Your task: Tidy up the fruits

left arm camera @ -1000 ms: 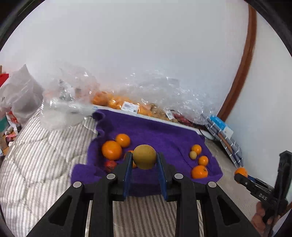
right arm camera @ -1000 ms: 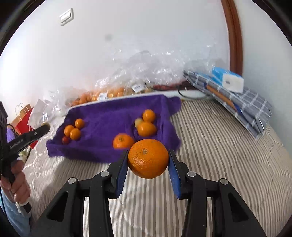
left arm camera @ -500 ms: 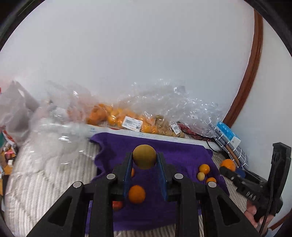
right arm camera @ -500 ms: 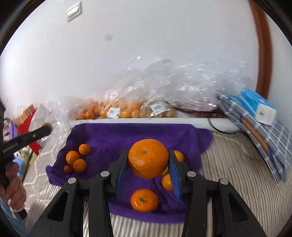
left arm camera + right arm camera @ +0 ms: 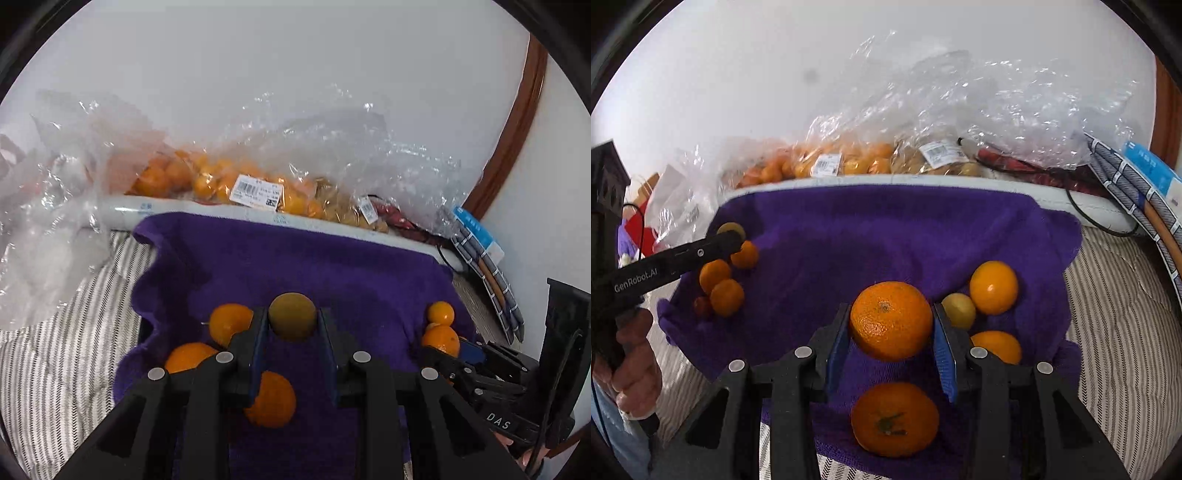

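A purple towel (image 5: 303, 258) (image 5: 886, 229) lies on a striped bed. My left gripper (image 5: 291, 325) is shut on a small olive-brown round fruit (image 5: 292, 316) and holds it above the towel's left group of oranges (image 5: 231, 325). My right gripper (image 5: 891, 328) is shut on a large orange (image 5: 891, 320) above the towel's right group, with another orange (image 5: 894, 419) below it and an orange (image 5: 993, 287) and a small yellow fruit (image 5: 958, 310) to its right. The left gripper also shows in the right wrist view (image 5: 729, 238).
Clear plastic bags of oranges and other fruit (image 5: 236, 181) (image 5: 849, 162) lie along the wall behind a white bolster (image 5: 258, 218). Folded cloth and a blue box (image 5: 1145, 177) sit at the right. Crumpled plastic (image 5: 44, 206) lies left of the towel.
Both grippers have moved forward and down over the towel, each still holding its fruit. The fruit groups on the towel now sit close under the fingers.
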The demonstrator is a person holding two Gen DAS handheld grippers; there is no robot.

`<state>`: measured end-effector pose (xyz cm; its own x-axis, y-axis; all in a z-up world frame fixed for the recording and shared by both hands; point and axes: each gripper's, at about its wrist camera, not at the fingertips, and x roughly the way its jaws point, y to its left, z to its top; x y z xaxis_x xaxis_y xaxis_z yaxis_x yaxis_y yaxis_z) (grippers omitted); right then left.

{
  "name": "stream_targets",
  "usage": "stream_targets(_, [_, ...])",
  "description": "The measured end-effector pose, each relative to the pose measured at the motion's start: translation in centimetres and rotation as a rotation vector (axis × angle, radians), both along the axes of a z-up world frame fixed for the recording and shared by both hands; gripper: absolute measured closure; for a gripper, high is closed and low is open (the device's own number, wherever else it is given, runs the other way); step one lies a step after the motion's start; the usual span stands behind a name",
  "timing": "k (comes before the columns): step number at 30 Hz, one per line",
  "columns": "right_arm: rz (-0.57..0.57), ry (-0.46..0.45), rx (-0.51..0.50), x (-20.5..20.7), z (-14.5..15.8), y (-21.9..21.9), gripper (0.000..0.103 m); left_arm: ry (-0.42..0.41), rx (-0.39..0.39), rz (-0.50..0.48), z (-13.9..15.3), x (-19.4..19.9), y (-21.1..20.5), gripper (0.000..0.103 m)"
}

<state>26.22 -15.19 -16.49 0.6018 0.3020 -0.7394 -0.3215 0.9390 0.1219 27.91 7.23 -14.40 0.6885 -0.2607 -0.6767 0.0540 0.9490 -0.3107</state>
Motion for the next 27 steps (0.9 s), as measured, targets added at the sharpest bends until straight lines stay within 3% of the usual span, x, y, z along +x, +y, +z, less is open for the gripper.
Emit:
stream_targets(17, [0.016,0.009,-0.065,-0.3,-1.3,1.0,0.060,0.066,0.074,-0.012,-1.7,0.8,-1.1,0.077])
stream_targets(22, [0.017,-0.008,-0.052,-0.8,-0.7,0.8,0.052,0.068,0.086,-0.013,-1.3,0.6,-1.1,0.076])
stream_targets(27, [-0.049,-0.096,-0.026,-2.6,2.6,-0.4,0.042,0.024,0.104,0.012,1.6,-1.1,-1.0,0.064])
